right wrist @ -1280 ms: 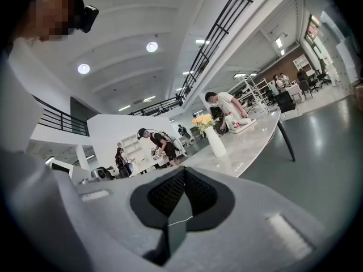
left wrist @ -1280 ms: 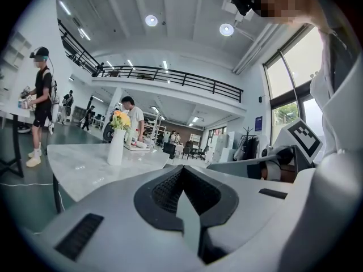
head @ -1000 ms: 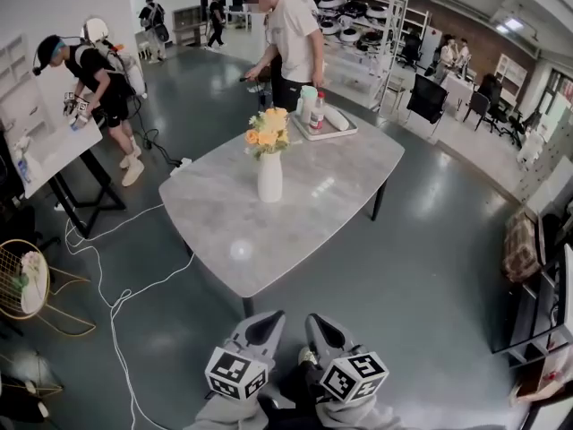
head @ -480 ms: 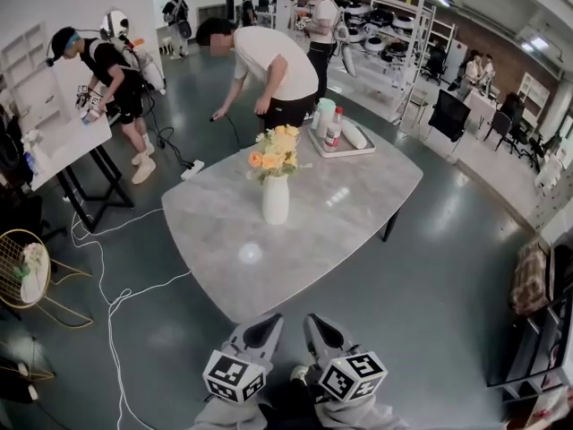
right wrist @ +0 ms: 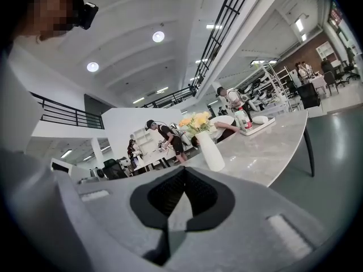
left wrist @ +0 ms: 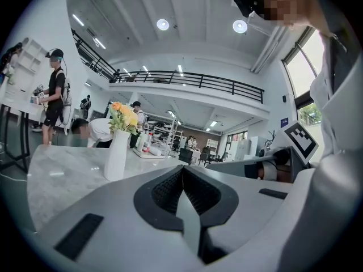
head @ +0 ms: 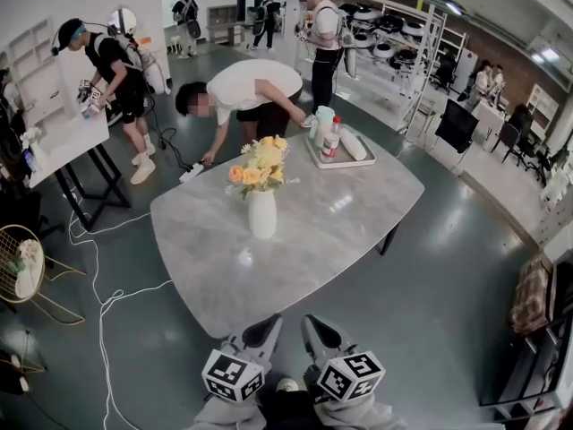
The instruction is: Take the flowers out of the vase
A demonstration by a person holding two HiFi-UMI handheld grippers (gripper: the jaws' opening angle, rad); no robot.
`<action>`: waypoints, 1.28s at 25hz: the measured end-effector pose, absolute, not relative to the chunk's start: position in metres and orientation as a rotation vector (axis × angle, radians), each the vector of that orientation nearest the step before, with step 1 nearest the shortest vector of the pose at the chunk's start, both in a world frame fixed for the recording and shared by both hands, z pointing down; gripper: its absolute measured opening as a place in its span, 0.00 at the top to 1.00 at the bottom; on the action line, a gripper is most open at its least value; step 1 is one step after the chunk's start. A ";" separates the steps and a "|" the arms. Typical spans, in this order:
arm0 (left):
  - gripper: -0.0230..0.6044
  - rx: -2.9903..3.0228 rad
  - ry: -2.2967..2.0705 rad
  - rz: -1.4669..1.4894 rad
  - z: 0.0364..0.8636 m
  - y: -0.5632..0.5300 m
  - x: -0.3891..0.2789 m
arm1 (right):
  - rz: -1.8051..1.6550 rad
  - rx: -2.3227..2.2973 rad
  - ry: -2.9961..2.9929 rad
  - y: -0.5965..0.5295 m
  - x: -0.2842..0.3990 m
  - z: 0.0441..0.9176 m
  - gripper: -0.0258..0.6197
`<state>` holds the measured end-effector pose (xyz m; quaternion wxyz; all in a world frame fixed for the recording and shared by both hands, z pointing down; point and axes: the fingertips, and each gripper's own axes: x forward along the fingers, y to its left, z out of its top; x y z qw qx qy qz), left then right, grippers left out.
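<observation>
A white vase [head: 262, 213] with yellow and orange flowers [head: 255, 164] stands upright on the left half of the grey marble table [head: 304, 249]. Both grippers are low in the head view, short of the table's near edge and far from the vase. My left gripper [head: 269, 322] is shut with nothing in it, and so is my right gripper [head: 312, 322] beside it. The left gripper view has the vase [left wrist: 116, 154] and flowers [left wrist: 123, 117] left of its closed jaws [left wrist: 182, 169]. The right gripper view has the vase [right wrist: 211, 151] just right of its closed jaws [right wrist: 182, 170].
A tray [head: 340, 150] with bottles sits at the table's far edge. A person [head: 237, 92] bends low behind the table, reaching to a power strip on the floor. Cables [head: 107, 303] trail over the floor at left, near a gold wire stand [head: 22, 276] and a white desk [head: 63, 146].
Both grippers have come nearer to the table's front edge, side by side. The person behind the table has bent further down towards the floor.
</observation>
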<state>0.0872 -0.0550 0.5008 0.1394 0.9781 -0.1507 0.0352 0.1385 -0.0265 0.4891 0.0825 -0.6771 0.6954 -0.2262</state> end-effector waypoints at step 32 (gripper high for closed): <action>0.96 2.732 -0.579 0.103 0.512 -0.122 0.154 | -0.685 -1.987 2.083 -0.073 0.222 0.494 0.96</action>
